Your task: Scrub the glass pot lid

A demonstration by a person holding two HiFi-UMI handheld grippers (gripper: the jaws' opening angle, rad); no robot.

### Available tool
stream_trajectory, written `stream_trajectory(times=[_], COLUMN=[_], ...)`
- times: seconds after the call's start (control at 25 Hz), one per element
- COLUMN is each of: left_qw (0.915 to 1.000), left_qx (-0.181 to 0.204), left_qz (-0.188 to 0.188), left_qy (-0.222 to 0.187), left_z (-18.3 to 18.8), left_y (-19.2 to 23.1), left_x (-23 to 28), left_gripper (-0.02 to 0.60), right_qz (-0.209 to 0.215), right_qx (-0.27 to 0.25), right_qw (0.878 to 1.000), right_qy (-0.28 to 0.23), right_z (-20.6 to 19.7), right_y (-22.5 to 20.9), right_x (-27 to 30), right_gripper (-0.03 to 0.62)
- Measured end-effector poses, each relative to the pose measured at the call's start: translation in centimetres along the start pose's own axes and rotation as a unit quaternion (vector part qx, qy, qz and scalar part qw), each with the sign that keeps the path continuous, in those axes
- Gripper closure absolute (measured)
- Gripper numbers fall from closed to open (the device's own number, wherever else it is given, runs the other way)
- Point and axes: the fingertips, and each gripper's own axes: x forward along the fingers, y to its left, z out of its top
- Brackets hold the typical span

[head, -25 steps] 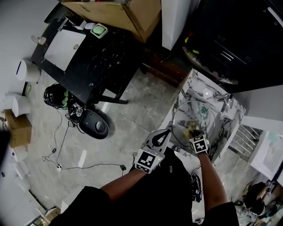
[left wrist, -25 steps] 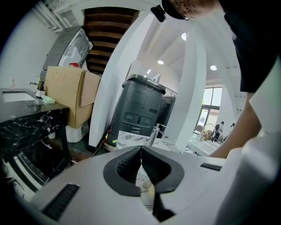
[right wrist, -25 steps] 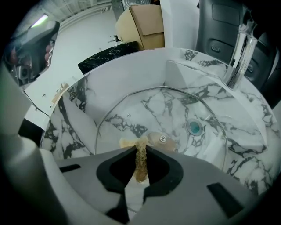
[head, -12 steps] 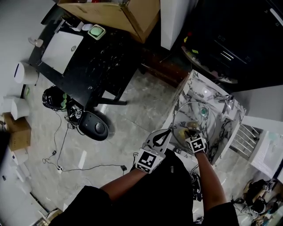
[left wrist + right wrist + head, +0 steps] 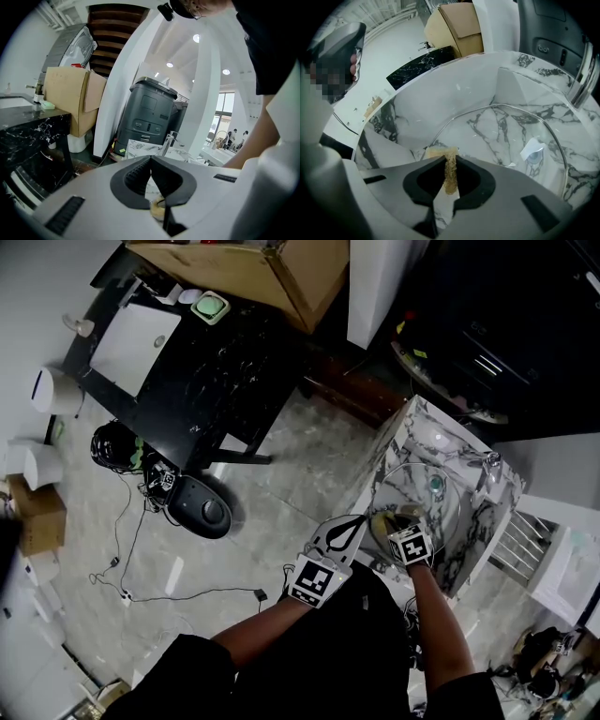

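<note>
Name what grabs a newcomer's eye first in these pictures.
The glass pot lid lying in the white marble sink stands out, at the head view's right. The right hand-held gripper pinches a yellowish sponge at the lid's near rim, while the left hand-held gripper hangs shut beside the sink.

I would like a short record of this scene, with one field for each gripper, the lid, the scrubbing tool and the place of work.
place: white marble sink with grey veins
lid: round glass pot lid with metal rim, inside the sink
tool: tan scrubbing sponge
right gripper: shut on the sponge, at the lid's near rim
left gripper: jaws together, nothing seen between them, near the sink's edge
tap: chrome tap at the far side of the sink
</note>
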Motion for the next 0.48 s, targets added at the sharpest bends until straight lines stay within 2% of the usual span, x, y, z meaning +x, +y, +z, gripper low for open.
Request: stream_trajectory(times=[0.48], left_qw=[1.0000], left_qx=[-0.009], left_qz=[-0.001], left_qy=[0.002], left_z=[-0.32], left_y=[0.53], left_x=[0.35], left_gripper=[0.565], right_qz=[-0.015], right_qx=[0.008], right_qw=[1.000], right_qy=[0.000], right_z=[0.62], right_y=[-0.38], right_x=[0.74], right_gripper=[0.533])
